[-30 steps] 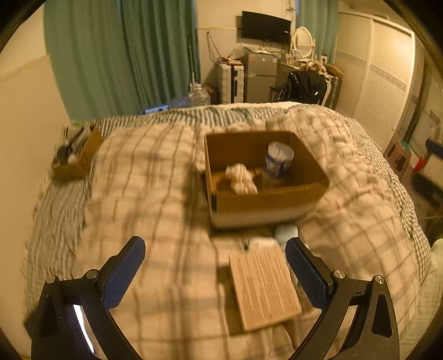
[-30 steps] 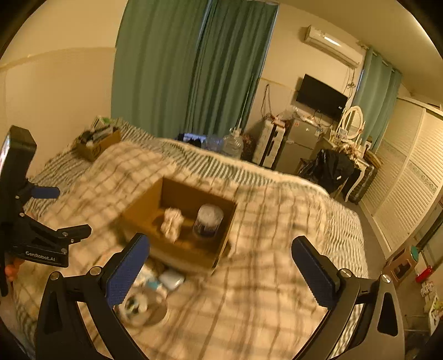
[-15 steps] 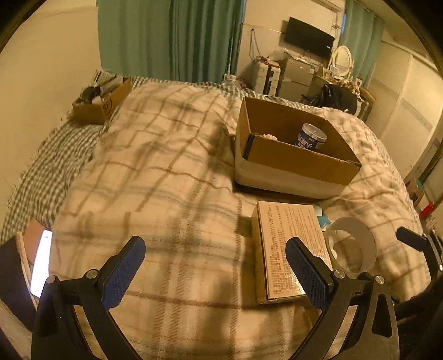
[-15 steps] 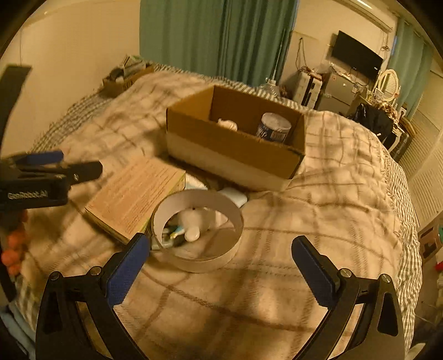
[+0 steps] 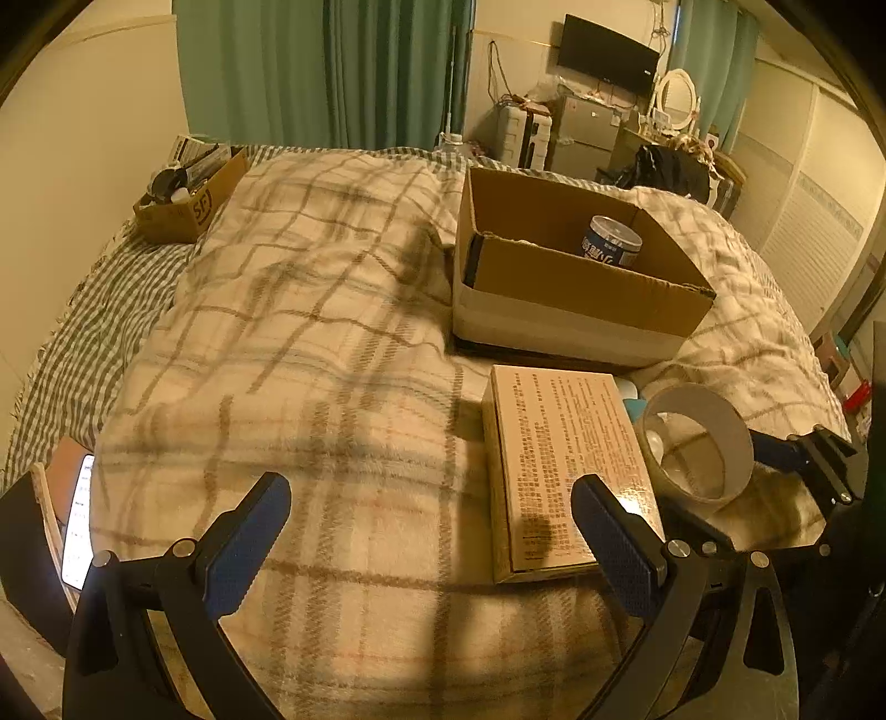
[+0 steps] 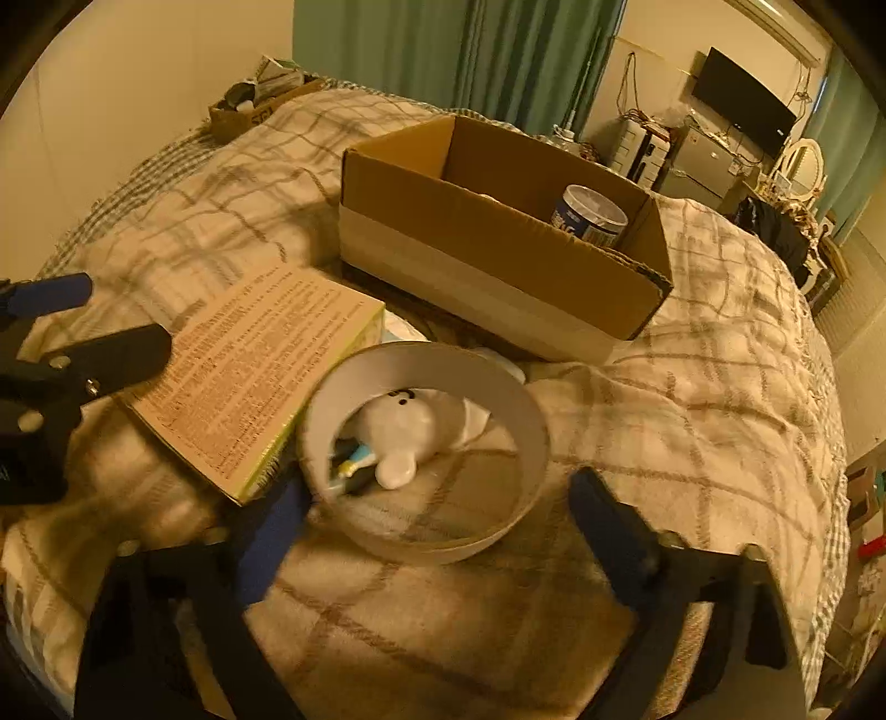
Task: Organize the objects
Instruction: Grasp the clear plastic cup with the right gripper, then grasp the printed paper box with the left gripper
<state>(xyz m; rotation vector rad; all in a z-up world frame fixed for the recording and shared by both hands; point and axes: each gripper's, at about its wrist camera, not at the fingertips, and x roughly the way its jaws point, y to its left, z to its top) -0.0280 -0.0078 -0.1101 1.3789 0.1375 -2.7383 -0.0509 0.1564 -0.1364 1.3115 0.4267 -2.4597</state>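
An open cardboard box (image 5: 576,277) (image 6: 498,249) sits on the plaid blanket and holds a blue can (image 5: 611,242) (image 6: 592,216). In front of it lie a flat printed box (image 5: 565,459) (image 6: 249,376) and a white ring (image 5: 698,443) (image 6: 426,448), with a white toy (image 6: 404,426) and small items inside the ring. My left gripper (image 5: 432,543) is open and empty, its right finger beside the printed box. My right gripper (image 6: 437,531) is open, low over the ring's near edge.
A small cardboard box of clutter (image 5: 188,194) stands at the bed's far left by the wall. A phone (image 5: 77,520) lies at the left edge. Furniture, a TV (image 5: 606,52) and green curtains (image 5: 332,72) stand beyond the bed.
Both grippers have dropped lower and closer to the items in front of the box. The right gripper has closed in on the white ring. Both stay open.
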